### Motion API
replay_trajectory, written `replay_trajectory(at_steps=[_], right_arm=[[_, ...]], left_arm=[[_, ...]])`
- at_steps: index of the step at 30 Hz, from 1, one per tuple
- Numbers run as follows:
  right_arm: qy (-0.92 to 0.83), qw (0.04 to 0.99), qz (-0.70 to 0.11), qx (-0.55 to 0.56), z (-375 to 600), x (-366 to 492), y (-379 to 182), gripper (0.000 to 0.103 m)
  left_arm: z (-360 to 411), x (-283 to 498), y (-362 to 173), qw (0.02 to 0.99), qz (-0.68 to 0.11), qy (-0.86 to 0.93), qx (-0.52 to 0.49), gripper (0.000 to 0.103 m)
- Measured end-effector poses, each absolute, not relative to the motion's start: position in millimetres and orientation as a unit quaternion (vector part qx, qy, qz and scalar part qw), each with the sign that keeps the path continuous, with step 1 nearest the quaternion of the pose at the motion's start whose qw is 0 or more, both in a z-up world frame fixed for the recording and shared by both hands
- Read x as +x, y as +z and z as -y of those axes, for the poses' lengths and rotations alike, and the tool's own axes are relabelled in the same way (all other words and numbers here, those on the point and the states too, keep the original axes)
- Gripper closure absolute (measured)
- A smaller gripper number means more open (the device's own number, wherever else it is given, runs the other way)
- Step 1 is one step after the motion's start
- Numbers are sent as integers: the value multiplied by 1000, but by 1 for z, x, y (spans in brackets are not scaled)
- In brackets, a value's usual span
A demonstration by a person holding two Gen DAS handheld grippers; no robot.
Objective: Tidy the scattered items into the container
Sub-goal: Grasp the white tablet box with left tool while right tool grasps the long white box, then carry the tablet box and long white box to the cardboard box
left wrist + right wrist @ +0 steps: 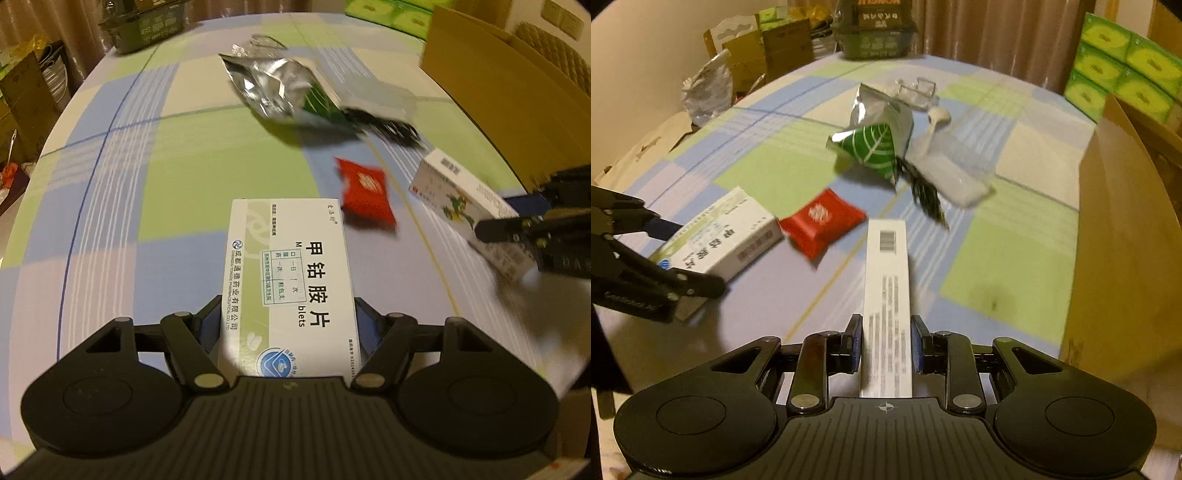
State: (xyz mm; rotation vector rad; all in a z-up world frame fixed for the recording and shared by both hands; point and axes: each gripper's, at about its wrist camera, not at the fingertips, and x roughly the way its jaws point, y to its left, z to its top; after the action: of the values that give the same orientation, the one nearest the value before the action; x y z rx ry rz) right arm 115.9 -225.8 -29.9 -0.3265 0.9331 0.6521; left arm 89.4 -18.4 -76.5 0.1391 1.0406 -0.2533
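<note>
Both tongs are clamped on a box, the left tongs on the flat white-and-green medicine box, the right tongs on the narrow white carton, both above the checked worktop, so next comes probably carrying them to the brown cardboard container.

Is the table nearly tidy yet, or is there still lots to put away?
Nothing looks put away yet; the cardboard box shows only its outside. In hand: the left tool holds a white medicine box, the right tool a narrow carton. Left: the red packet, foil bag and spoon.
</note>
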Motion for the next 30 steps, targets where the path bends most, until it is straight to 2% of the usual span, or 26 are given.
replay_trajectory(at_steps=[4, 6, 8, 16, 18, 19, 20, 30], right_arm=[[299, 834, -438, -153, 227, 112, -31, 78], [296, 838, -432, -155, 225, 113, -30, 72], [296, 841, -426, -155, 221, 114, -29, 59], [296, 841, -428, -150, 210, 127, -36, 58], [295, 840, -432, -146, 209, 129, -38, 58], [294, 840, -433, -146, 209, 129, -39, 60], [294, 840, -433, -145, 209, 129, -39, 80], [280, 857, -414, -126, 223, 114, -20, 80]], left_arm=[[18, 74, -76, 858, -497, -115, 65, 35], [17, 75, -75, 858, -499, -107, 62, 31], [15, 79, -74, 860, -496, -102, 57, 27], [22, 95, -78, 861, -492, -102, 75, 25], [21, 97, -79, 861, -493, -104, 69, 29], [21, 96, -79, 862, -491, -106, 67, 35], [21, 96, -78, 863, -489, -106, 69, 35], [20, 84, -64, 869, -479, -108, 63, 36]])
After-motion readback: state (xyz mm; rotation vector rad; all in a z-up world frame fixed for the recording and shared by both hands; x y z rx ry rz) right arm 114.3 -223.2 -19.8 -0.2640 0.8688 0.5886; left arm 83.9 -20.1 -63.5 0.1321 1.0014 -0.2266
